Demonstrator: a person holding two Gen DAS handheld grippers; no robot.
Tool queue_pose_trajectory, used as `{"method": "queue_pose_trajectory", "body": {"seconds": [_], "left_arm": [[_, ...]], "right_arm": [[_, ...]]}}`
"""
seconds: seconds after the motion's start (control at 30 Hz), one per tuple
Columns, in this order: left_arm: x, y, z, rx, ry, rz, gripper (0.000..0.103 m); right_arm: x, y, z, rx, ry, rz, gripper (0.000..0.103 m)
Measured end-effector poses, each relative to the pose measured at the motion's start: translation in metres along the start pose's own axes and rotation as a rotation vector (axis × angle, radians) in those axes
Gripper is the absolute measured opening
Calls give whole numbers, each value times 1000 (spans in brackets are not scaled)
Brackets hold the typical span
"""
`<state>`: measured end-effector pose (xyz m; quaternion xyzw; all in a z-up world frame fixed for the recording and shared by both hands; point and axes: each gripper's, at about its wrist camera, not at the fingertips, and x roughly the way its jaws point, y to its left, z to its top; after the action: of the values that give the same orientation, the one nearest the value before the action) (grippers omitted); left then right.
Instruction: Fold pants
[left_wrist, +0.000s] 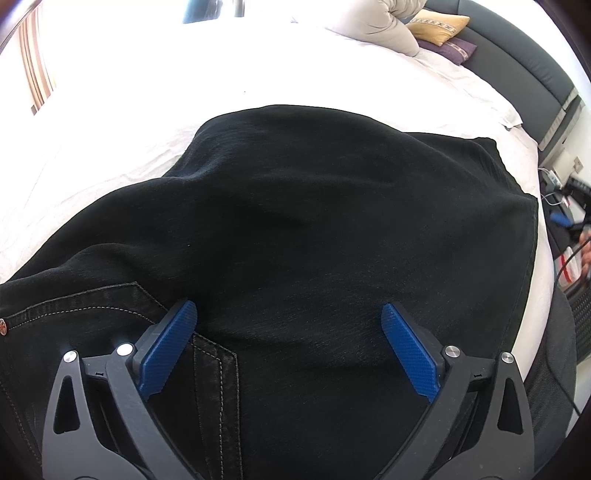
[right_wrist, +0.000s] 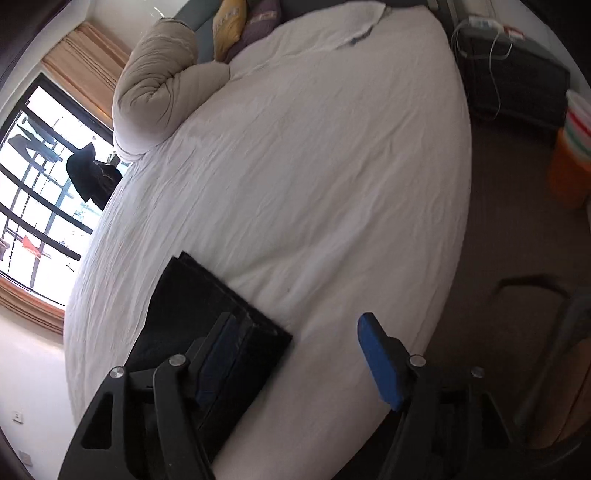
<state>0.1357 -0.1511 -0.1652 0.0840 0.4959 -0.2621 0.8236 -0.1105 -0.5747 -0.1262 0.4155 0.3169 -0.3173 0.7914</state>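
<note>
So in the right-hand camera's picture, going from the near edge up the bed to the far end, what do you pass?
Fingers → black pants → white sheet → rolled beige duvet → yellow cushion at the head end.

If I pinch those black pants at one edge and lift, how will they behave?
The pants would likely droop: they lie in soft folds on the bed. The stitched denim looks fairly heavy, so the folded layers may slide apart.

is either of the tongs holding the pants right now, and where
Neither. The left tongs stand open above the pants, and the right tongs are open with only bed sheet between their pads.
</note>
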Motion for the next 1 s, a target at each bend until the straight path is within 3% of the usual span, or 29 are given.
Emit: {"method": "queue_pose_trajectory", "body": {"seconds": [0.07, 0.17, 0.23, 0.3, 0.4, 0.47, 0.5, 0.53, 0.57, 0.67, 0.7, 0.77, 0.83, 0.9, 0.97, 1.0], "left_arm": [[1, 0, 0, 2, -3, 0, 102], [2, 0, -1, 1, -8, -2, 102], [2, 0, -2, -1, -13, -5, 102], [1, 3, -3, 1, -17, -6, 102], [-1, 8, -7, 1, -21, -14, 102], [-2, 10, -8, -3, -24, -21, 102], [-3, 11, -9, -5, -26, -25, 102], [-3, 12, -10, -7, -28, -28, 102], [-4, 13, -11, -9, -30, -31, 102], [-3, 14, -13, -5, -31, -26, 102], [-4, 14, -13, -4, -31, -26, 102], [-5, 16, -14, -12, -36, -34, 102], [-7, 21, -15, -19, -41, -40, 102], [-8, 23, -16, -19, -43, -37, 102], [-10, 25, -18, -21, -45, -37, 102], [-11, 26, -18, -23, -45, -40, 102]], "right_arm": [[-2, 42, 3, -143, 29, 97, 66], [14, 134, -20, -463, 198, 261, 50], [29, 184, -44, -641, 292, 312, 38], [51, 215, -64, -730, 400, 343, 35], [93, 233, -75, -743, 516, 347, 35], [124, 227, -72, -697, 533, 272, 35], [137, 221, -65, -664, 513, 238, 25], [145, 213, -57, -622, 481, 218, 0], [148, 206, -47, -575, 438, 226, 0], [142, 188, -22, -505, 239, 80, 0], [137, 183, -18, -478, 212, 64, 6], [119, 180, -20, -459, 224, 126, 11], [98, 195, -41, -561, 260, 213, 11], [86, 210, -70, -655, 356, 303, 11], [86, 224, -99, -722, 419, 344, 11], [94, 226, -108, -745, 429, 323, 11]]}}
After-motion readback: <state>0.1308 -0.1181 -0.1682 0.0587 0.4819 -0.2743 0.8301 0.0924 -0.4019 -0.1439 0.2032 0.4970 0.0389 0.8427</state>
